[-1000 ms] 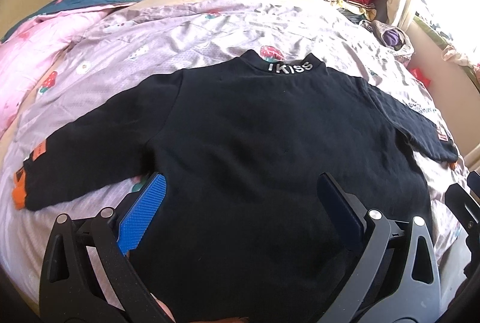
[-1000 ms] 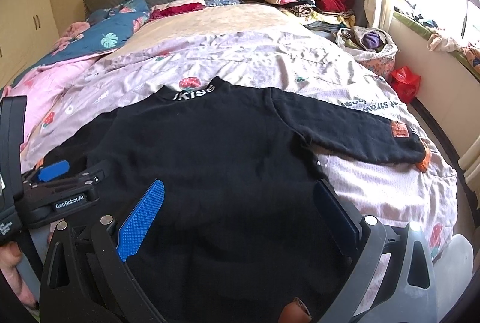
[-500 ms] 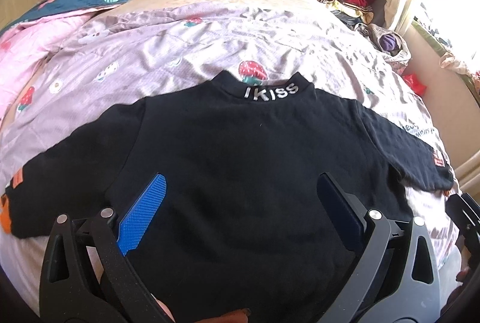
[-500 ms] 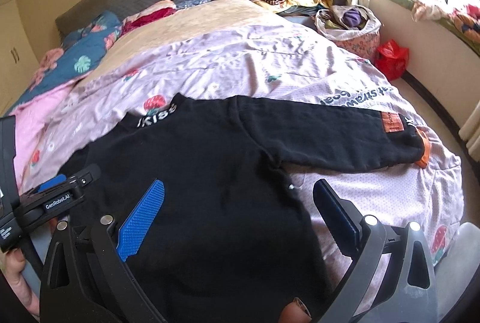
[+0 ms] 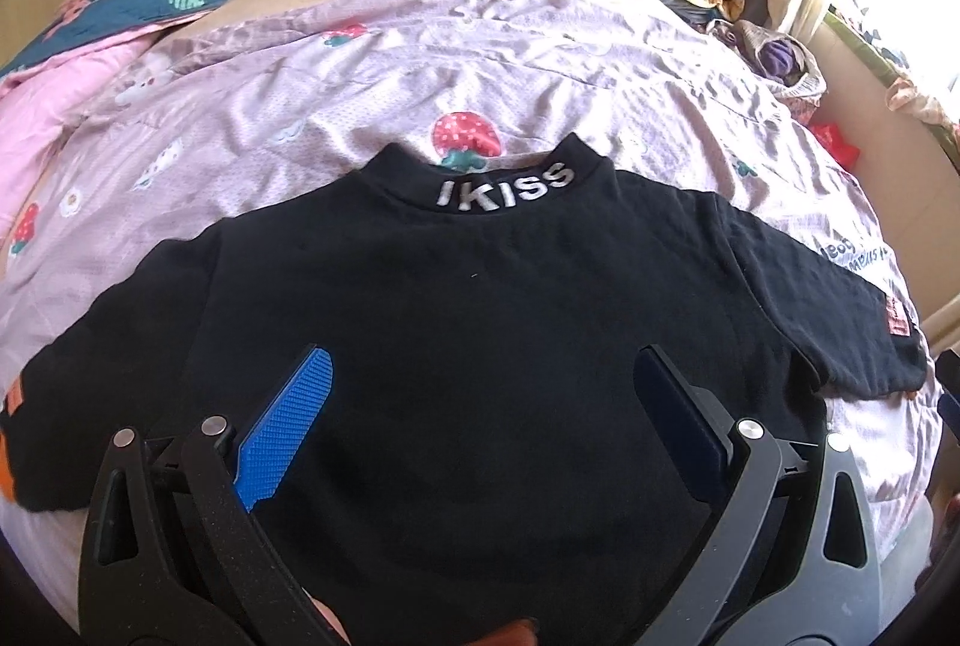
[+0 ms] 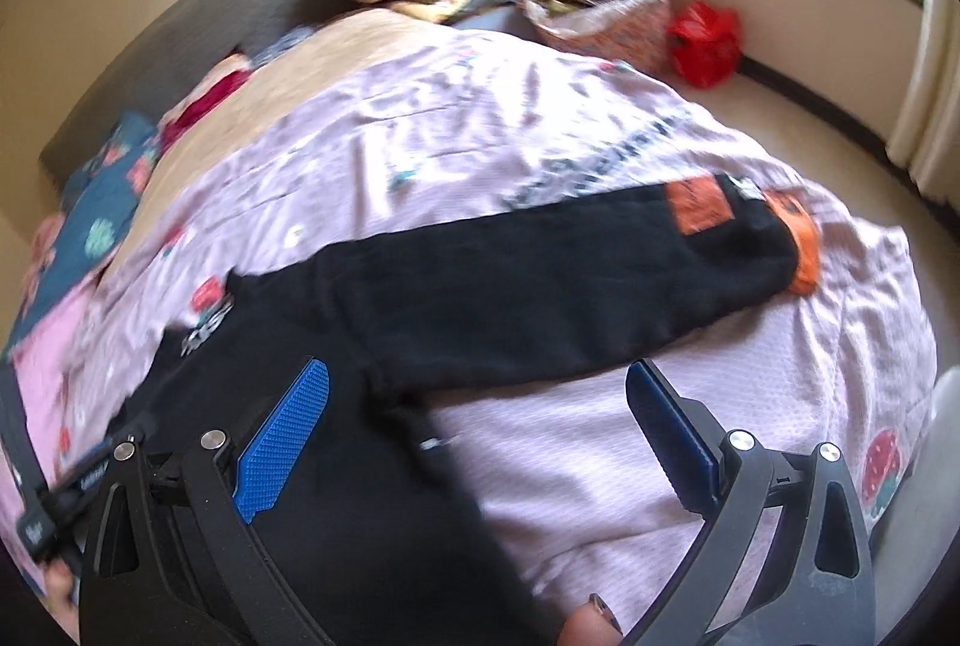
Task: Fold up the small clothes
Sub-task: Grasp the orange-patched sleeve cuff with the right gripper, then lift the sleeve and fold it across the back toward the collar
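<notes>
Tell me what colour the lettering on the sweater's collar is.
White, reading IKISS on the black sweater; clearest in the left wrist view.

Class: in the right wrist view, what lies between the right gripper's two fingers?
Between the right gripper's fingers lie the black top's armpit edge and bare lilac sheet.

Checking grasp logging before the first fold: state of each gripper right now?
Left gripper: open, holding nothing, above the black sweater.
Right gripper: open, holding nothing, near the sweater's sleeve.
</notes>
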Available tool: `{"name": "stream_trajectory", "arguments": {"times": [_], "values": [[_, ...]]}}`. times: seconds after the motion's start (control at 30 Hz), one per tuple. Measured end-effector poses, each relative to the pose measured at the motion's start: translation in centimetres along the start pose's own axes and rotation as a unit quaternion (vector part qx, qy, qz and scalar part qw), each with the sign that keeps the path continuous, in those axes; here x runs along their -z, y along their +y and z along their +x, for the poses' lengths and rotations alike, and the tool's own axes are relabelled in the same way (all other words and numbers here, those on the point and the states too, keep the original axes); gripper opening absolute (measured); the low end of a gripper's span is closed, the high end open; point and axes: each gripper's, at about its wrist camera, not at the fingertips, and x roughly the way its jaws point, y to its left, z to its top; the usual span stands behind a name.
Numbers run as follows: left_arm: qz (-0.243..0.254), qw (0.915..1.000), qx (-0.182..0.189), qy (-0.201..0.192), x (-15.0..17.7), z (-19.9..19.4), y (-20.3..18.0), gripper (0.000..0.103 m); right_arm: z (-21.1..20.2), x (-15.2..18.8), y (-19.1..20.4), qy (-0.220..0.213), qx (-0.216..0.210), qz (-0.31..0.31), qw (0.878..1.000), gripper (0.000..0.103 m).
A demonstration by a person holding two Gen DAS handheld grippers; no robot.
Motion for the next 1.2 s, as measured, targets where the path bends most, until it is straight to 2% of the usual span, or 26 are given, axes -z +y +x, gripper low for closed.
{"name": "stream_trajectory", "arguments": {"times": [0.2, 0.37, 0.47, 0.57, 0.7, 0.73, 0.77, 0.87, 0.93, 0.97, 1.03, 1.2], "values": [[0.017, 0.9997, 0.006, 0.013, -0.5, 1.7, -1.6, 0.095, 2.3, -1.0, -4.7, 0.007, 0.048, 0.069, 0.996, 0.099], [0.023, 0.9994, 0.006, 0.024, -1.1, 3.5, -2.8, 0.095, 4.5, -1.8, -9.0, 0.027, 0.043, 0.144, 0.988, 0.099], [0.023, 0.9994, 0.006, 0.027, -1.2, 4.1, -3.2, 0.095, 5.4, -2.4, -10.6, 0.027, 0.043, 0.171, 0.984, 0.099], [0.017, 0.9994, 0.008, 0.029, -1.1, 4.6, -3.1, 0.095, 6.5, -3.0, -12.3, 0.028, 0.019, 0.212, 0.977, 0.099], [0.012, 0.9995, 0.008, 0.027, -1.2, 5.0, -2.7, 0.095, 7.6, -3.8, -14.6, 0.016, 0.023, 0.252, 0.967, 0.098], [0.01, 0.9996, 0.008, 0.026, -1.3, 5.0, -2.5, 0.095, 7.8, -3.9, -15.1, 0.013, 0.019, 0.261, 0.965, 0.095], [0.008, 0.9996, 0.008, 0.025, -1.4, 5.0, -2.3, 0.095, 8.0, -4.0, -15.8, 0.008, 0.02, 0.275, 0.961, 0.083], [0.0, 0.9998, 0.007, 0.019, -1.7, 4.7, -1.5, 0.095, 8.0, -4.4, -17.0, -0.005, 0.017, 0.3, 0.954, 0.063], [-0.006, 0.9999, 0.002, 0.012, -1.9, 4.3, -0.8, 0.095, 7.4, -4.5, -17.6, -0.02, -0.001, 0.315, 0.949, 0.035], [-0.009, 0.9999, 0.001, 0.008, -2.0, 4.0, -0.5, 0.095, 7.2, -4.5, -17.8, -0.028, -0.012, 0.318, 0.948, 0.028], [-0.015, 0.9999, 0.0, 0.0, -2.0, 3.3, 0.2, 0.095, 6.1, -4.6, -17.6, -0.054, -0.038, 0.312, 0.948, 0.022], [-0.026, 0.9995, 0.009, -0.014, -2.2, 1.1, 1.6, 0.095, 3.5, -5.6, -15.2, -0.101, -0.081, 0.265, 0.956, 0.02]]}}
